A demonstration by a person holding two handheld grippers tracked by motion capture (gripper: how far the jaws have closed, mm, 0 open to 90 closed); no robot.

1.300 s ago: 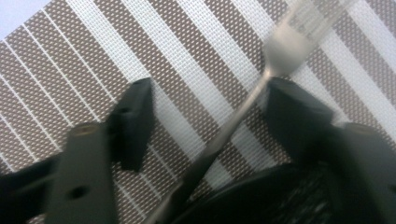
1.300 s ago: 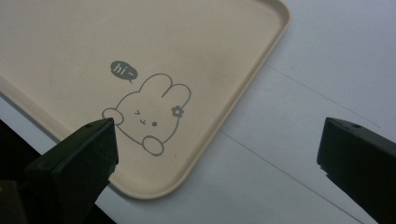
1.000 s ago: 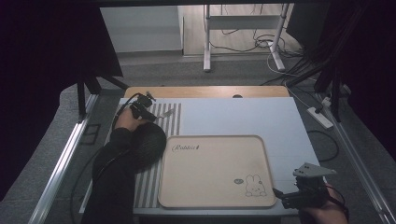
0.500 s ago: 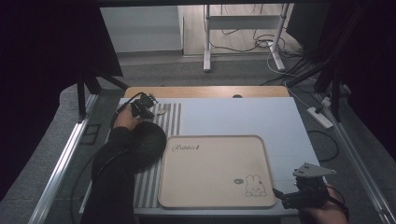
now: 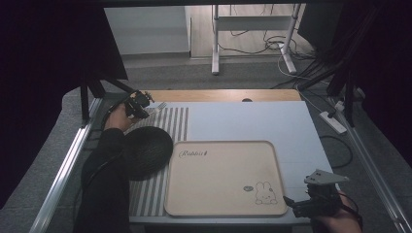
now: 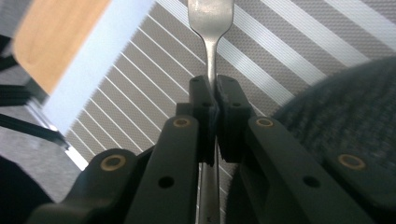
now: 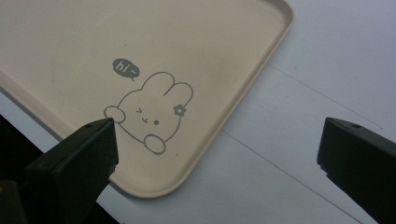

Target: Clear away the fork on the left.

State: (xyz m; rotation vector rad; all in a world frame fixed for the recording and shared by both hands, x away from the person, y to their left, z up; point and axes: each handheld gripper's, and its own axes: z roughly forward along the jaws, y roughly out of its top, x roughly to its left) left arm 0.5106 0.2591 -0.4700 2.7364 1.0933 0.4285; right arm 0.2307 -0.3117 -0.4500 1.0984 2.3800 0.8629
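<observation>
One fork (image 6: 211,28) sat pinched by its thin handle in the left gripper (image 5: 138,104), above the striped mat (image 5: 175,121) at the desk's far-left corner; it could pivot or slip. At the near-right corner, the right gripper (image 7: 219,154) waited, fingers wide.

High view: fixed above person's side, faces forward and down, far off, takes in whole table (image 5: 252,121) plus floor beyond.

Left gripper view: rides gripper, looks along jaws, very close over striped mat (image 6: 154,84); mat (image 5: 170,121) shared with high view.

Right gripper view: close, angled down on tray (image 7: 224,56) corner; same tray (image 5: 221,170) shared with high view.
</observation>
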